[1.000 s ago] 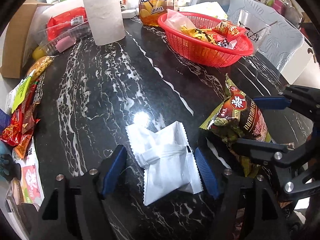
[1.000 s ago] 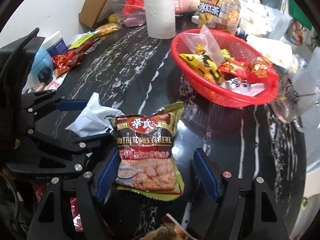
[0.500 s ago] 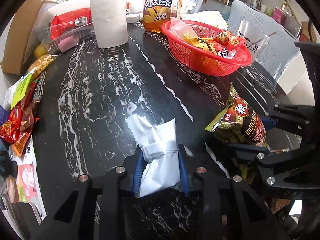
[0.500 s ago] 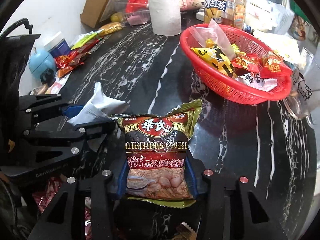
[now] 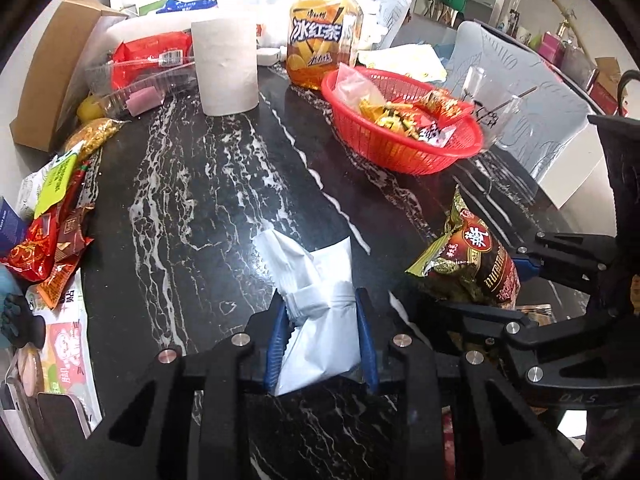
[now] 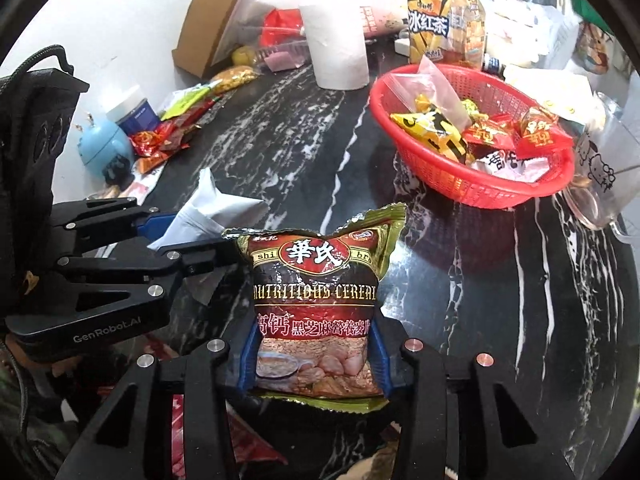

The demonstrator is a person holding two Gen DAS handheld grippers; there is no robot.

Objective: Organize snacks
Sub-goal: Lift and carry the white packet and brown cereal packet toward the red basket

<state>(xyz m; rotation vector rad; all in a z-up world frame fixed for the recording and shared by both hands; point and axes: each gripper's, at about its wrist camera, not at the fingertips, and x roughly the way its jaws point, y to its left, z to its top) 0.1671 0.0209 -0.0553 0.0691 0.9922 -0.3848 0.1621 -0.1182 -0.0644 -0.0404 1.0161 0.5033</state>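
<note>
My left gripper is shut on a white snack packet, pinched across its middle and lifted off the black marble table. My right gripper is shut on a brown cereal bag, held upright above the table. Each gripper shows in the other's view: the right one with the cereal bag, the left one with the white packet. A red basket with several snack packets stands at the far right of the table; it also shows in the right wrist view.
A paper roll, an iced tea bottle, a cardboard box and a clear tray with red packs line the back. Loose snack packets lie along the left edge. A glass mug stands right of the basket.
Both grippers have closed from open onto their packets and lifted them off the table. The views have risen and pulled back slightly.
</note>
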